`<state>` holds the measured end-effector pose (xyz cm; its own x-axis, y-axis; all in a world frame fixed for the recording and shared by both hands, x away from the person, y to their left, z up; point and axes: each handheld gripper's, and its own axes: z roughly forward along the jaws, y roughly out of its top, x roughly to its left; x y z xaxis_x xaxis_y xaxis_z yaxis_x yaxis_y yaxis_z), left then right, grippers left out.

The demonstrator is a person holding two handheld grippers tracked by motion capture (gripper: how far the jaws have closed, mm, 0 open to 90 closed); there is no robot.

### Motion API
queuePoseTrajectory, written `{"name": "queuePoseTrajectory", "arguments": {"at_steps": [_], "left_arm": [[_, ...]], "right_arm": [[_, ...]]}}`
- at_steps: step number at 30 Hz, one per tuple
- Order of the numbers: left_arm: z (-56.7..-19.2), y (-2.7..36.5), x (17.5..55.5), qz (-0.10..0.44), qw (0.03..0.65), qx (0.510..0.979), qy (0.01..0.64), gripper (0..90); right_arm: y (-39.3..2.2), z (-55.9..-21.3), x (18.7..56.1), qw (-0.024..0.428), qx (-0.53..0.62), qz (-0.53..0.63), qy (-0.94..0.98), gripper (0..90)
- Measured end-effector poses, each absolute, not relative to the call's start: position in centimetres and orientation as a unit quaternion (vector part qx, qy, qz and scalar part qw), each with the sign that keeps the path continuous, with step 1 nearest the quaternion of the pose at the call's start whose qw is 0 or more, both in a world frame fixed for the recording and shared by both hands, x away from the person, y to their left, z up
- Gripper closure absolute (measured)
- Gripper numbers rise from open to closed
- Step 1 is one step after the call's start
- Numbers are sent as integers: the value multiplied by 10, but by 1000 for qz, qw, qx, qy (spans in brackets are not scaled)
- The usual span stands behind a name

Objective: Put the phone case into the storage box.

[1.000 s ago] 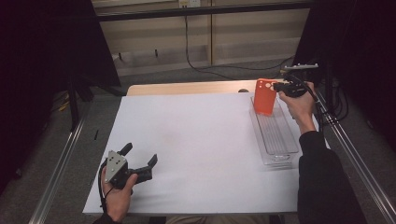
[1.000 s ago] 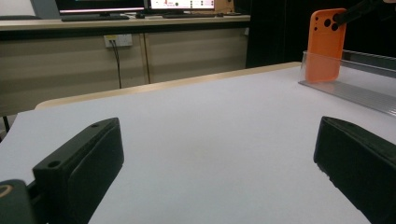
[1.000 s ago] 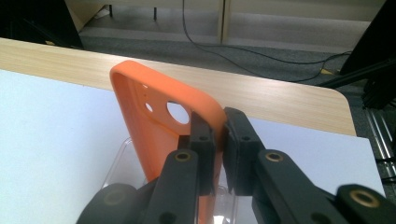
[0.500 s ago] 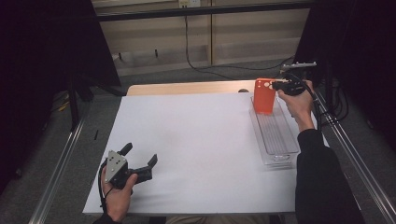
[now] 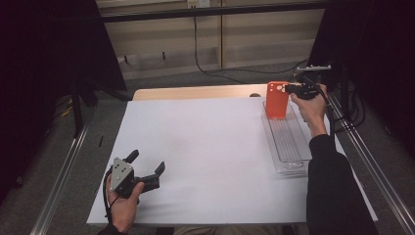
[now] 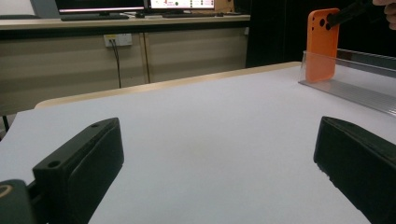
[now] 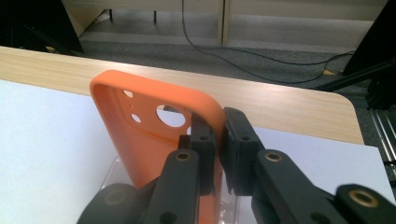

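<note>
An orange phone case (image 5: 277,99) stands upright at the far end of a clear plastic tray (image 5: 288,142) on the right side of the white table. My right gripper (image 5: 288,88) is shut on the case's upper edge; in the right gripper view the case (image 7: 149,135) is pinched between the jaws (image 7: 218,140), camera holes showing. My left gripper (image 5: 147,169) rests near the table's front left, held in a hand, open with nothing between its jaws. From the left gripper view the case (image 6: 321,44) stands far off at the right inside the tray (image 6: 355,86).
A white sheet (image 5: 205,152) covers most of the wooden table (image 5: 195,92). Metal rails (image 5: 63,171) run along both sides. Cables (image 5: 215,73) lie on the floor behind, and a desk with monitors (image 6: 140,7) stands beyond.
</note>
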<state>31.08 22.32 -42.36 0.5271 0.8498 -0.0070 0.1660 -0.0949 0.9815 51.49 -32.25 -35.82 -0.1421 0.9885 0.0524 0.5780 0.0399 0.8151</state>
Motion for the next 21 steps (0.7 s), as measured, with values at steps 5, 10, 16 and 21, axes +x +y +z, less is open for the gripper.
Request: {"name": "queuePoseTrajectory", "arguments": {"at_steps": [5, 10, 16, 21], "left_arm": [[-424, 224, 311, 308, 557, 673, 377, 15], [-424, 223, 311, 307, 557, 673, 377, 15], [-424, 224, 311, 308, 557, 673, 377, 15], [-424, 224, 311, 308, 557, 673, 377, 16]], "right_arm": [[-322, -359, 515, 283, 591, 361, 663, 830], [-322, -359, 516, 285, 592, 361, 662, 828], [-322, -361, 518, 289, 593, 360, 660, 819], [-323, -365, 520, 289, 594, 363, 657, 804]]}}
